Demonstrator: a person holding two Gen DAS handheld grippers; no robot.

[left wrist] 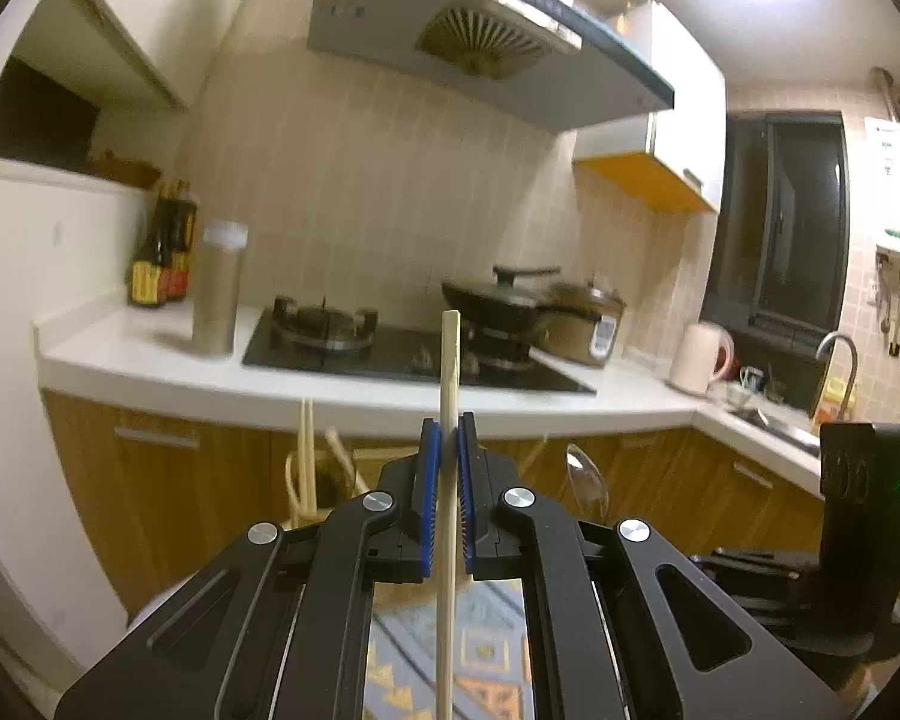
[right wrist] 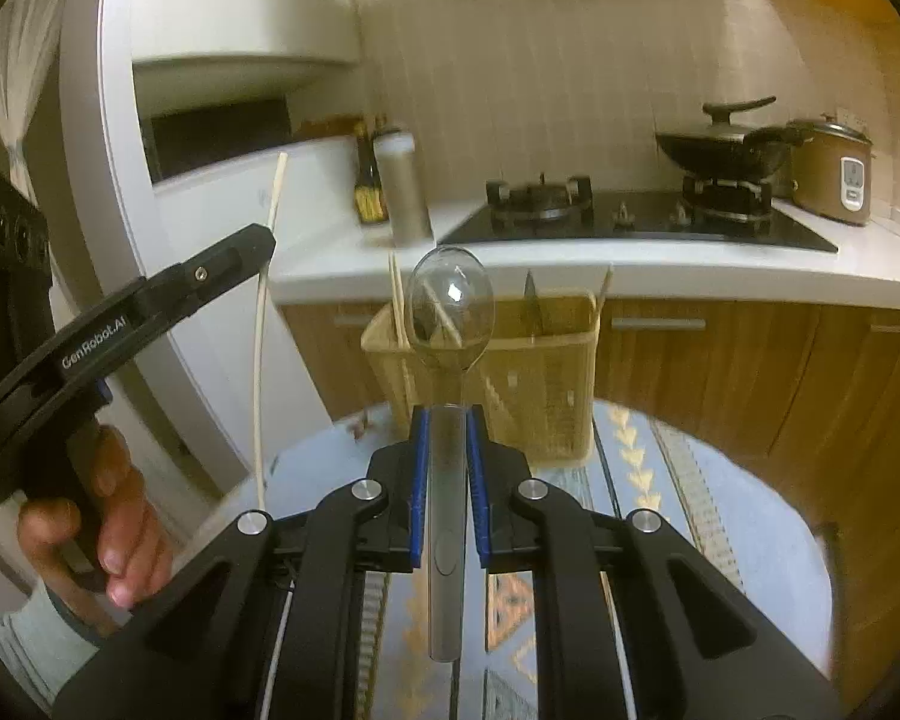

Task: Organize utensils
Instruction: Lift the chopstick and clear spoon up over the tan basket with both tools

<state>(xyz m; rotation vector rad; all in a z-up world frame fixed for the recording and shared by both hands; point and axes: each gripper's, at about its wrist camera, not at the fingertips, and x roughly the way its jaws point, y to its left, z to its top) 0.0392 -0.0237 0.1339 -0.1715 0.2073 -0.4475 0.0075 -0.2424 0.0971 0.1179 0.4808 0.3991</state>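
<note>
Pale wooden chopstick [left wrist: 450, 372] upright, clear spoon [right wrist: 448, 324] bowl-up, beige slotted utensil basket [right wrist: 540, 396] on the table.

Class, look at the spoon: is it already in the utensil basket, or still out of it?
Out. The right tongs are shut on the spoon handle, holding it in front of the basket.

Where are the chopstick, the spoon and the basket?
chopstick [left wrist: 450, 360], left wrist view, on its upper shaft.
spoon [right wrist: 450, 312], right wrist view, on its bowl.
basket [right wrist: 546, 384], right wrist view, on its front wall.
</note>
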